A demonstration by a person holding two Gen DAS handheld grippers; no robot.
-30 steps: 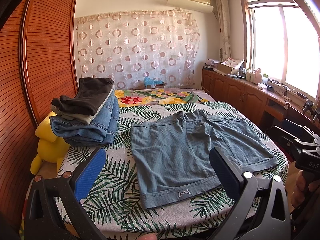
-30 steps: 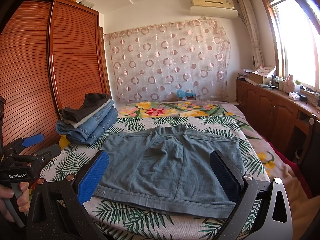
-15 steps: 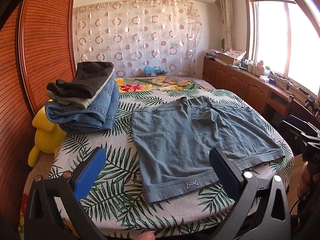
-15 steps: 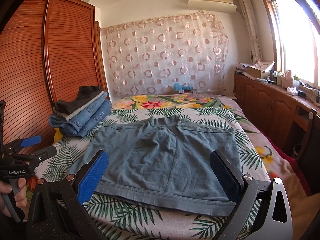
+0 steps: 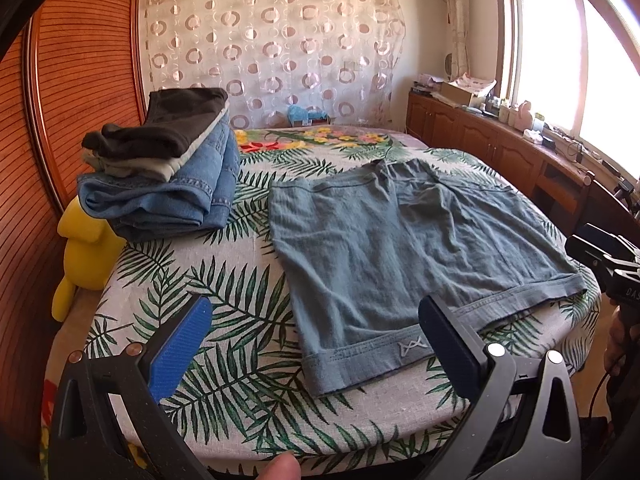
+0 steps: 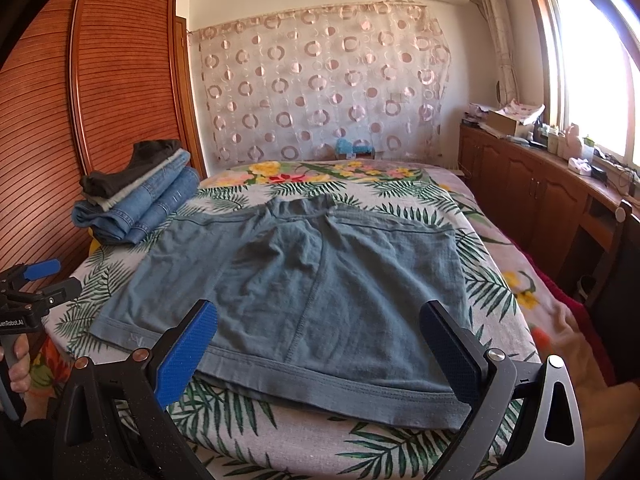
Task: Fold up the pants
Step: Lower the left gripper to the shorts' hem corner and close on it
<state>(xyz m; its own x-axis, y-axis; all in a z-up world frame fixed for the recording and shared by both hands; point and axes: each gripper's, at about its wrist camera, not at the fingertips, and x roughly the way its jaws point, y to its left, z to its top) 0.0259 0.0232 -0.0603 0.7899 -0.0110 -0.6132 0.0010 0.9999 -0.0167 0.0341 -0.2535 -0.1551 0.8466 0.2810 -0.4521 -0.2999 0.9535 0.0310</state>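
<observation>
Blue-grey denim shorts [image 5: 396, 248] lie flat on the leaf-print bed cover [image 5: 224, 292], hems toward me; they also show in the right wrist view [image 6: 312, 276]. My left gripper [image 5: 316, 344] is open and empty, above the near left hem with its small white logo. My right gripper [image 6: 320, 352] is open and empty, above the near hem of the right leg. Each gripper shows at the edge of the other's view: the right one [image 5: 612, 264] and the left one [image 6: 36, 292].
A stack of folded jeans and dark clothes [image 5: 164, 168] sits at the bed's far left, seen also in the right wrist view [image 6: 136, 196]. A yellow plush toy [image 5: 84, 252] is beside the wooden wardrobe [image 5: 68, 92]. Wooden cabinets [image 6: 536, 188] run under the window on the right.
Both grippers have moved forward and lower toward the shorts' near hems. The shorts have not moved. Both stay open.
</observation>
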